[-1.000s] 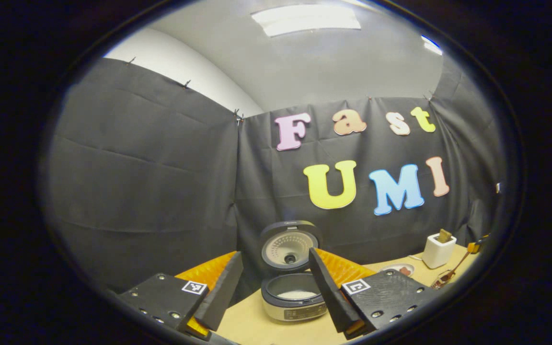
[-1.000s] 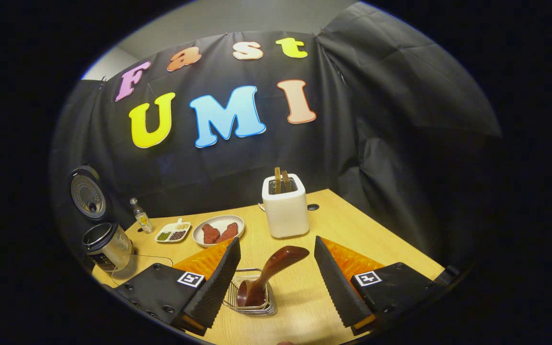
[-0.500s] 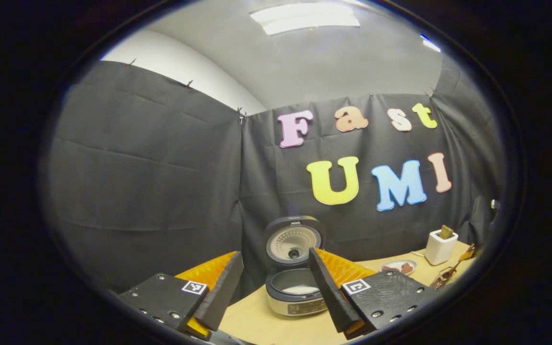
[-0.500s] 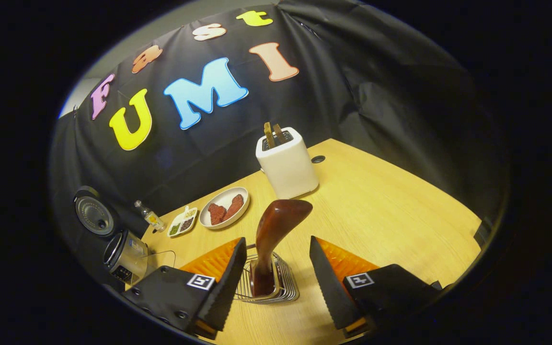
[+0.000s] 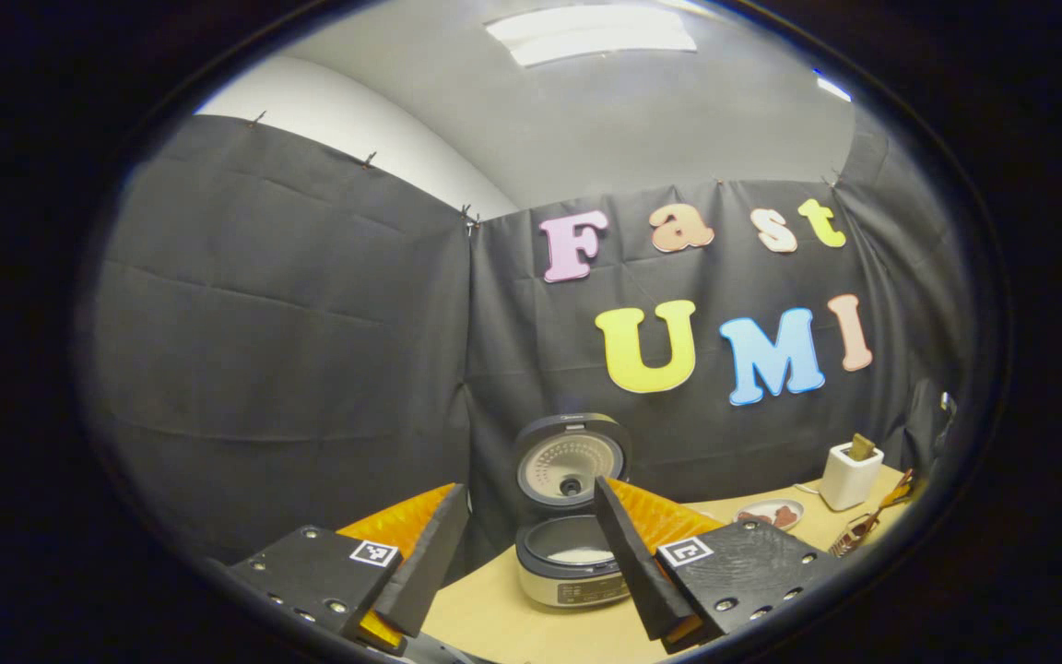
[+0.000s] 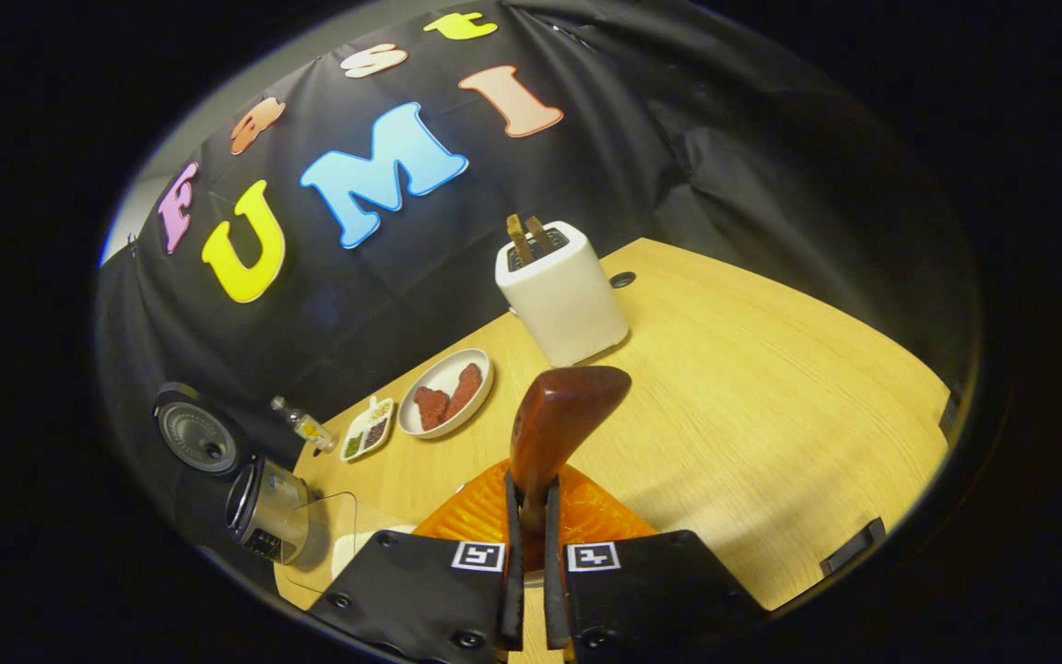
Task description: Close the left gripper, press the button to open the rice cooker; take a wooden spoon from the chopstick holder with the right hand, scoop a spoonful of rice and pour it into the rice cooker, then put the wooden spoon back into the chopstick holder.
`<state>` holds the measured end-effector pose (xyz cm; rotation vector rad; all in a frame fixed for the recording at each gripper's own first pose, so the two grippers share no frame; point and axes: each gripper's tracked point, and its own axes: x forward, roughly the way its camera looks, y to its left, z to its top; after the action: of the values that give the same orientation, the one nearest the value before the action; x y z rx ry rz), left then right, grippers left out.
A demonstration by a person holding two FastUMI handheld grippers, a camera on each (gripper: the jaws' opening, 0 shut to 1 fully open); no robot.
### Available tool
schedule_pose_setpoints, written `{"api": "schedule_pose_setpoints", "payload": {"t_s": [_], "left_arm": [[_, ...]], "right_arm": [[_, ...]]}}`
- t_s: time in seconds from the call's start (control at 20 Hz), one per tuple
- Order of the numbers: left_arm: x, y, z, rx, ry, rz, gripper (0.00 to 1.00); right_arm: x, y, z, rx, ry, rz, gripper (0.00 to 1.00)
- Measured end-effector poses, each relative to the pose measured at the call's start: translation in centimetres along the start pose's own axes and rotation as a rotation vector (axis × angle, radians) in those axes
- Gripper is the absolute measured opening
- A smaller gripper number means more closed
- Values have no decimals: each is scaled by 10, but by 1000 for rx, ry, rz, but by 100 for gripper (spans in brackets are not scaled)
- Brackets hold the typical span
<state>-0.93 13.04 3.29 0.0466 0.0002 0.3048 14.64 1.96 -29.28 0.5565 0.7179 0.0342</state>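
Wooden spoon [image 6: 557, 426] | right gripper [image 6: 529, 516] now clamped on handle

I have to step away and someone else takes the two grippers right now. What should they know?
Right gripper: shut on the wooden spoon, handle end sticking up past the jaws. The chopstick holder is hidden beneath the gripper.
Left gripper: open, empty, pointing at the rice cooker.
Things: the cooker's lid stands up; the pot holds something white. White toaster and plate stand on the table.
Done: cooker opened, spoon gripped.
Left: lift the spoon, scoop rice, pour it into the cooker, put the spoon back.
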Motion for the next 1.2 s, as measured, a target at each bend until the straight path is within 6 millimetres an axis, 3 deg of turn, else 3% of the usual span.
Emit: {"api": "schedule_pose_setpoints", "payload": {"t_s": [0.15, 0.3, 0.65, 0.9, 1.2], "left_arm": [[3, 3, -2, -7, 0, -4, 84], [9, 3, -3, -19, 0, -13, 84], [22, 1, -13, -46, 7, -49, 84], [33, 11, -24, -56, 21, -63, 84], [49, 27, -36, -61, 36, -74, 86]], "right_arm": [[-9, 6, 8, -52, -33, -7, 7], [-23, 20, 27, -109, -91, 0, 10], [-49, 70, 63, -227, -205, 41, 10], [-56, 119, 58, -262, -223, 109, 7], [-51, 182, 26, -327, -201, 192, 10]]}}
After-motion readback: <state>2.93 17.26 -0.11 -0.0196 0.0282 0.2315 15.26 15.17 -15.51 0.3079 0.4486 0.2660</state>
